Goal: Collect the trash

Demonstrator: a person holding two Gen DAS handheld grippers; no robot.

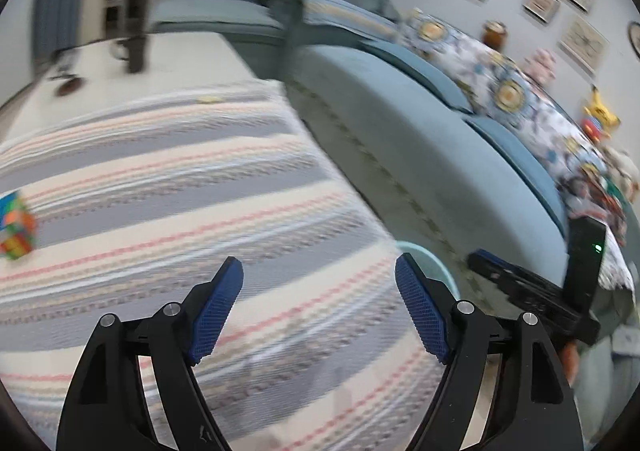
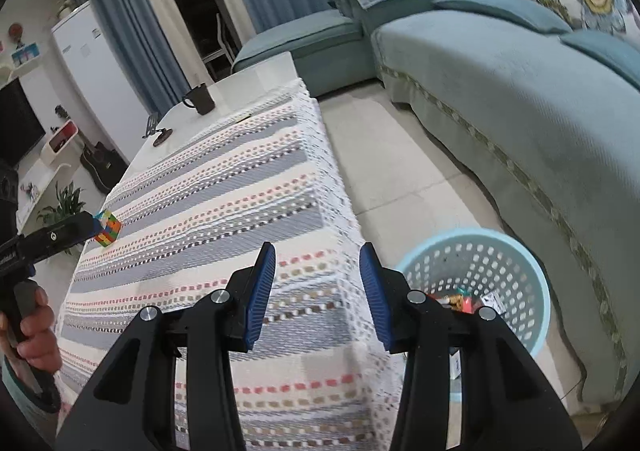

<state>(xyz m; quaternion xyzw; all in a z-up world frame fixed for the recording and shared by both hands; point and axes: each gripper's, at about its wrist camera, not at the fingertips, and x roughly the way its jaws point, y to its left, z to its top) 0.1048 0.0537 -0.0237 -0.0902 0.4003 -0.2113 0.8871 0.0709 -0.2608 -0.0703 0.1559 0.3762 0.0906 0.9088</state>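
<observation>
A light blue perforated waste basket (image 2: pixel 516 275) stands on the floor to the right of the table, with several wrappers (image 2: pixel 466 301) inside. Its rim shows in the left wrist view (image 1: pixel 430 257) behind my right finger. My left gripper (image 1: pixel 319 275) is open and empty above the striped tablecloth (image 1: pixel 160 187). My right gripper (image 2: pixel 318 259) is open and empty above the table's near right corner, just left of the basket. A small yellowish scrap (image 1: pixel 208 99) lies at the cloth's far edge. The left gripper also shows in the right wrist view (image 2: pixel 60 235).
A colourful puzzle cube (image 2: pixel 107 233) sits on the cloth at the left, also in the left wrist view (image 1: pixel 16 225). A dark mug (image 2: pixel 201 99) and a small stand (image 2: pixel 158 133) are on the bare far tabletop. A teal sofa (image 2: pixel 520 99) runs along the right.
</observation>
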